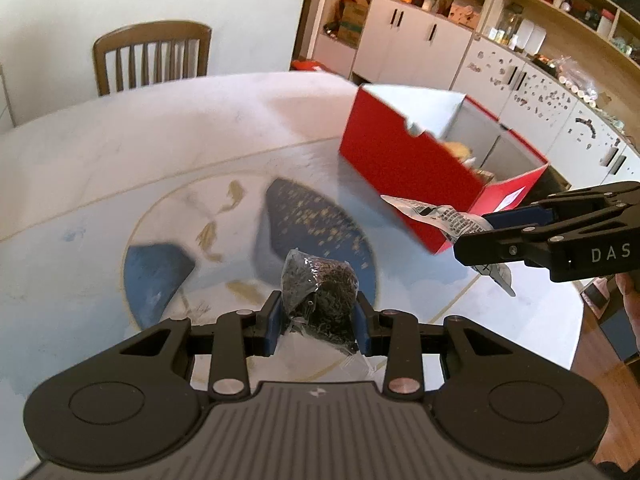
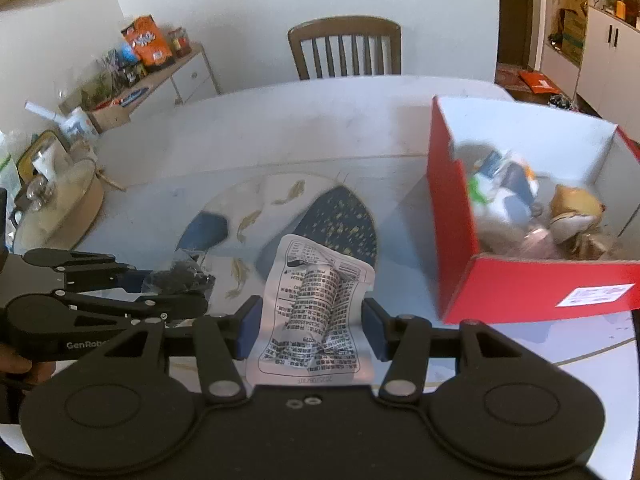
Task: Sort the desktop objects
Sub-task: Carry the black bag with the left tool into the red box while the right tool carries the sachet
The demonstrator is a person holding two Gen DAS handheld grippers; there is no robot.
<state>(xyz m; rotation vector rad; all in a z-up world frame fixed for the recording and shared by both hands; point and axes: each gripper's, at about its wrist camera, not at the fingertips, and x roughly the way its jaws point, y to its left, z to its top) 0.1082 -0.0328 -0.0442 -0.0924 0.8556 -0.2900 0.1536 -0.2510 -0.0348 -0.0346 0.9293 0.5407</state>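
My left gripper (image 1: 318, 314) is shut on a small clear bag of dark loose bits (image 1: 320, 288), held above the table. In the right wrist view the left gripper (image 2: 202, 290) comes in from the left with the same dark bag (image 2: 180, 280). My right gripper (image 2: 312, 326) is shut on a white printed packet (image 2: 316, 304), its pads pressing on both edges. From the left wrist view, the right gripper (image 1: 476, 236) holds that packet (image 1: 432, 213) in the air beside the near corner of an open red box (image 1: 400, 160). The red box (image 2: 452, 240) holds several items.
The round table (image 1: 160, 140) has a glass top over a blue fish pattern (image 2: 336, 216). A wooden chair (image 2: 346, 46) stands behind it. A tray with jars (image 2: 60, 196) sits at the table's left edge. Cabinets and shelves (image 1: 520, 80) line the wall to the right.
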